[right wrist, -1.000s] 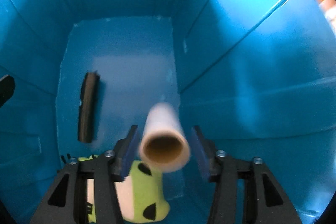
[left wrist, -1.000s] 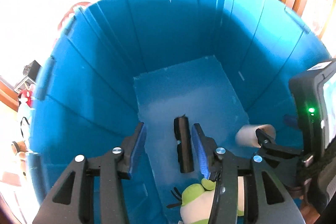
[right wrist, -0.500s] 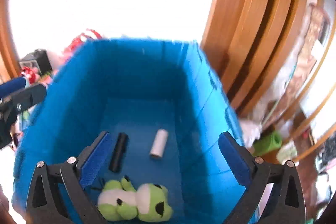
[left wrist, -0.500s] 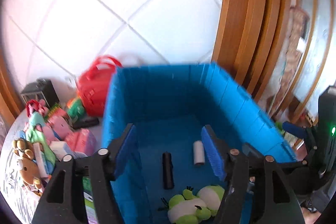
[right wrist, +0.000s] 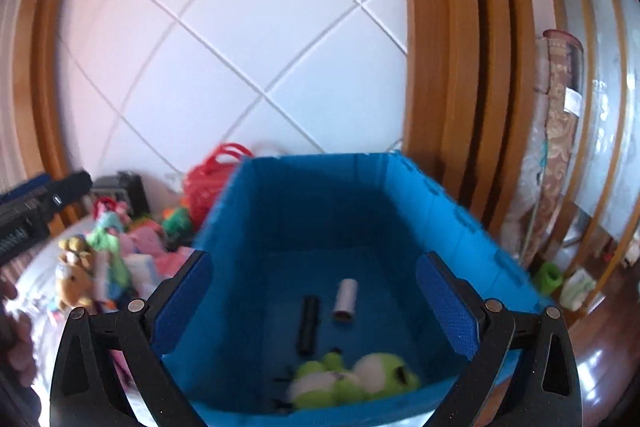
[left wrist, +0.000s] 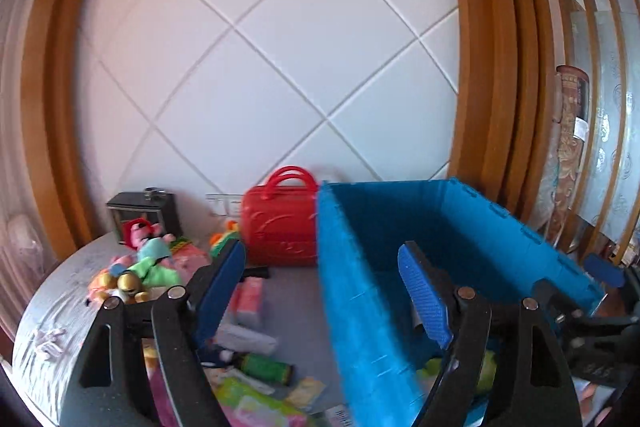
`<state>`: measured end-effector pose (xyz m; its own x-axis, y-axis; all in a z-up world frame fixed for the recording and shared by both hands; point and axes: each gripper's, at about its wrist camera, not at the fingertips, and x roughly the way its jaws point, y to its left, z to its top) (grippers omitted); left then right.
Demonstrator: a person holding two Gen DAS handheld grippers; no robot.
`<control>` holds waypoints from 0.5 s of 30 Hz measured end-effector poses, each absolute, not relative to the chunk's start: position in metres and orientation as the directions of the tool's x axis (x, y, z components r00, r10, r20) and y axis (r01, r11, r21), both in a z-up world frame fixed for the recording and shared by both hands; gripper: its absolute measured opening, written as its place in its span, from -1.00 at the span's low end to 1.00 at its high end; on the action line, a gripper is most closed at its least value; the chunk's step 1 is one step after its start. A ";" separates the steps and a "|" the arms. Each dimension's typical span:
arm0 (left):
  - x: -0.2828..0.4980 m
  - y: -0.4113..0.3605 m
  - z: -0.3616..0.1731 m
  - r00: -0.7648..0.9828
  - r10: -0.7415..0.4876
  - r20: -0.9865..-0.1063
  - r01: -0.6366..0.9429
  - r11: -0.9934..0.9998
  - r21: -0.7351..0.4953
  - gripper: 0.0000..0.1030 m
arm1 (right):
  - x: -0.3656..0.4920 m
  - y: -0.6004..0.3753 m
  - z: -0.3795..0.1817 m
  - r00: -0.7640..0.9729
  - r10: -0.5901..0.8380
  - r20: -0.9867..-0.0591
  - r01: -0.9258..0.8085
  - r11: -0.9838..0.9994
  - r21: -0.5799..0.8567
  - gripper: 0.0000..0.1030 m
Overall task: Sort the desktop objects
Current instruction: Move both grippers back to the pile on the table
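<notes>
A tall blue bin stands on the right part of the table. On its floor lie a white roll, a black stick and a green frog plush. My right gripper hovers above the bin's near rim, open wide and empty. My left gripper is raised over the bin's left wall. Its jaws are opening and nothing is held between them. In the left wrist view, only a green bit of the plush shows inside the bin.
Left of the bin the grey table carries a red case, a heap of plush toys, a black box, pink packs and a green bottle. A white panelled wall with wooden frames stands behind.
Both grippers have risen and drawn back out of the bin. The black stick and the white roll have been let go and lie on the bin floor. Both sets of jaws have widened.
</notes>
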<state>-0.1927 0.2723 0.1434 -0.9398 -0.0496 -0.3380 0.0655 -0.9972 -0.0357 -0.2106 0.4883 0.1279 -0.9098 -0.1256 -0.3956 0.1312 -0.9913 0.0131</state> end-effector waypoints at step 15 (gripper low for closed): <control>-0.107 0.113 0.077 -0.885 -0.133 -0.446 0.155 -0.988 -0.013 0.53 | -0.110 0.339 0.085 -0.920 -0.122 -0.373 0.115 -0.993 0.042 1.00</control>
<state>-0.1074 0.1132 0.0770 -0.8853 -0.1329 -0.4456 0.1548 -0.9879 -0.0130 -0.1102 0.3392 0.0853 -0.9197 -0.1222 -0.3732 0.1148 -0.9925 0.0420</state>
